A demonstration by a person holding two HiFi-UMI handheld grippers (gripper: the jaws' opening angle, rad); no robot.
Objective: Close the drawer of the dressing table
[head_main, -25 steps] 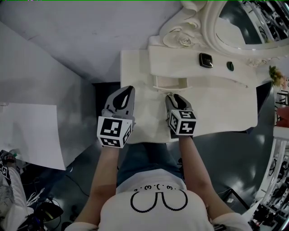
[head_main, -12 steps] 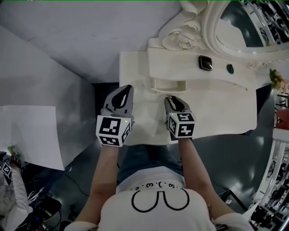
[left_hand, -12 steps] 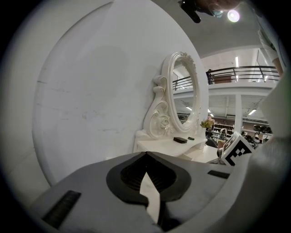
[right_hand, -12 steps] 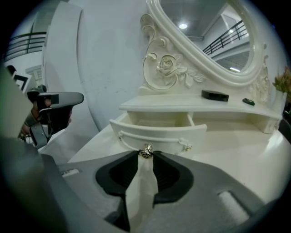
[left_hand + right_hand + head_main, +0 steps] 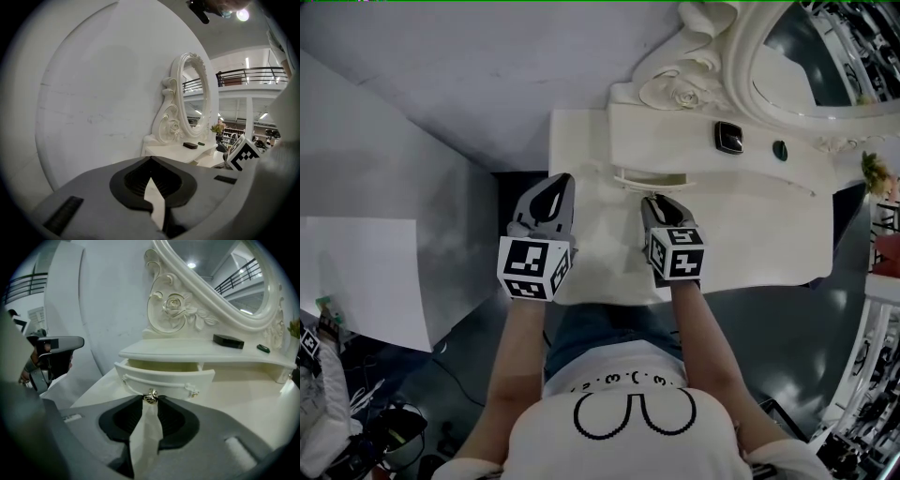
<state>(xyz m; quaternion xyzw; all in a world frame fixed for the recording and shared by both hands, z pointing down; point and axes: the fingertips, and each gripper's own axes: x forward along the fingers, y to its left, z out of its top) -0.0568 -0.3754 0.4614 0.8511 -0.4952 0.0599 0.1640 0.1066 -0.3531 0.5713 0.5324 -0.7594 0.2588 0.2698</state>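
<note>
**Right tongs on the drawer knob**

Left tongs (image 5: 151, 158) are pressed together and empty, over the left edge of the cream tabletop (image 5: 605, 239). Right tongs (image 5: 150, 399) pinch the small gold round knob (image 5: 150, 396) of the curved cream wooden drawer (image 5: 164, 376) — partly out beneath the raised cream shelf (image 5: 201, 353).

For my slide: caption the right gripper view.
Right gripper shut on the small metal knob of a part-open white drawer.
</note>
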